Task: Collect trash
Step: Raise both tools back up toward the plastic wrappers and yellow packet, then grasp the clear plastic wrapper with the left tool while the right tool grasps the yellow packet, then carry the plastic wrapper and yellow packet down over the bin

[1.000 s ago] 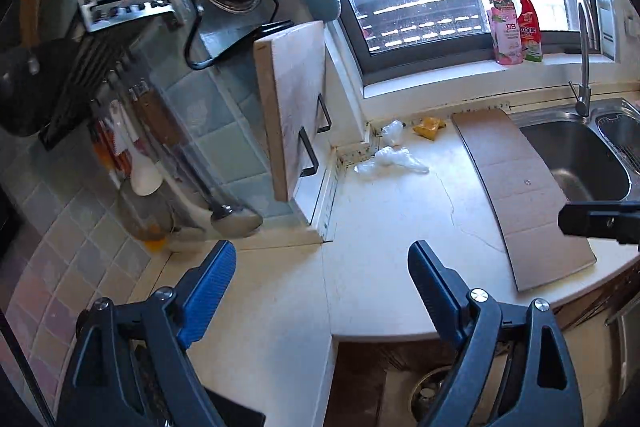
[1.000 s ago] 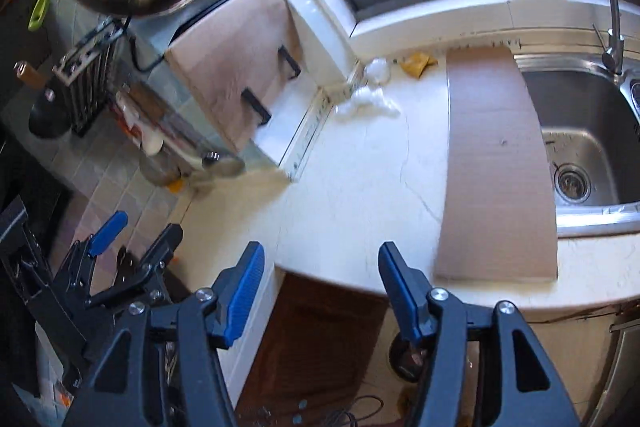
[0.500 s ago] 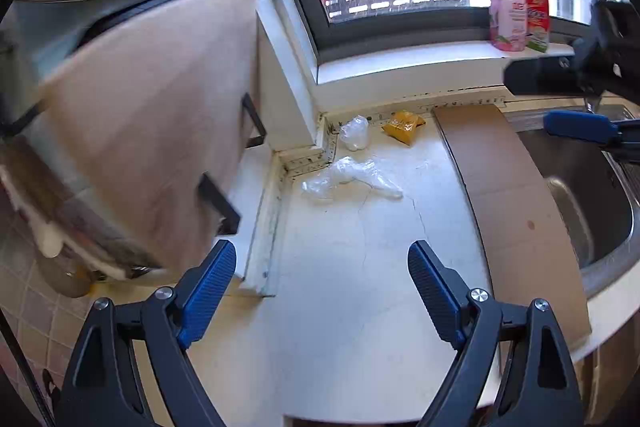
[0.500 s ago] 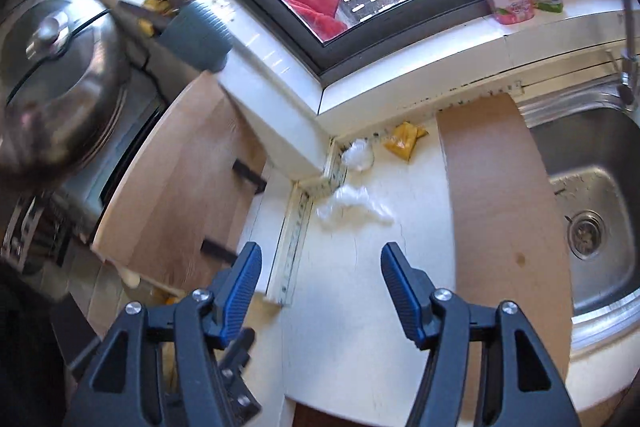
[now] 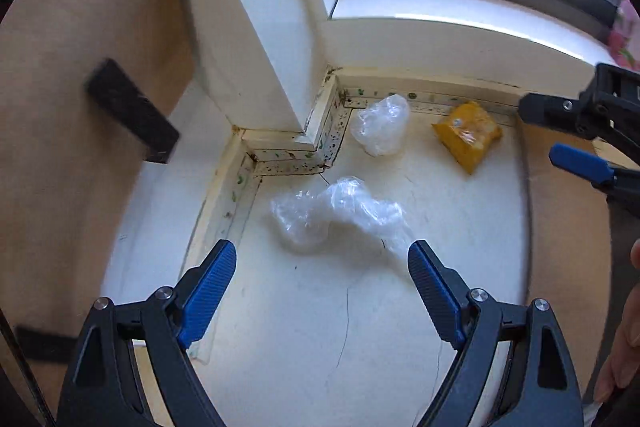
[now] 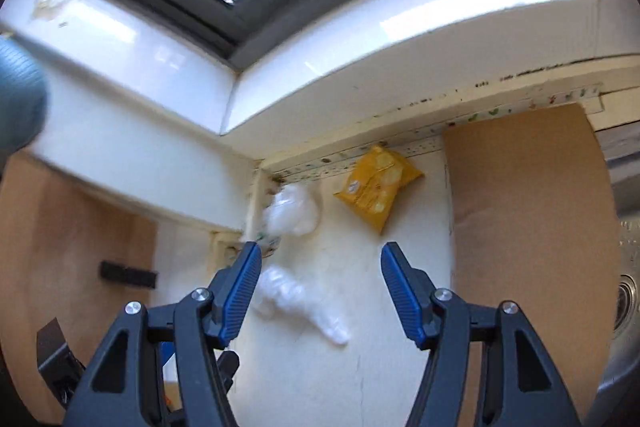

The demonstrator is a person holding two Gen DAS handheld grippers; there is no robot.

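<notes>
Three pieces of trash lie on the white counter near the back corner. A crumpled clear plastic wrap (image 5: 336,211) lies just ahead of my open, empty left gripper (image 5: 322,263). A smaller clear plastic ball (image 5: 380,125) sits in the corner. A yellow snack packet (image 5: 466,135) lies to its right. In the right wrist view my right gripper (image 6: 320,267) is open and empty above the counter, with the plastic wrap (image 6: 296,299) between and below its fingers, the plastic ball (image 6: 292,213) and the yellow packet (image 6: 378,187) ahead. The right gripper's blue fingers (image 5: 576,159) show at the left view's right edge.
A wooden cutting board (image 5: 80,67) with black handles leans at the left. A white pillar (image 5: 256,27) and window sill (image 6: 360,39) close the back. A brown cardboard sheet (image 6: 532,227) covers the counter at the right, next to the sink (image 6: 624,291).
Both grippers have moved forward and down toward the back corner; the trash now looks much larger and closer. Both stay open.
</notes>
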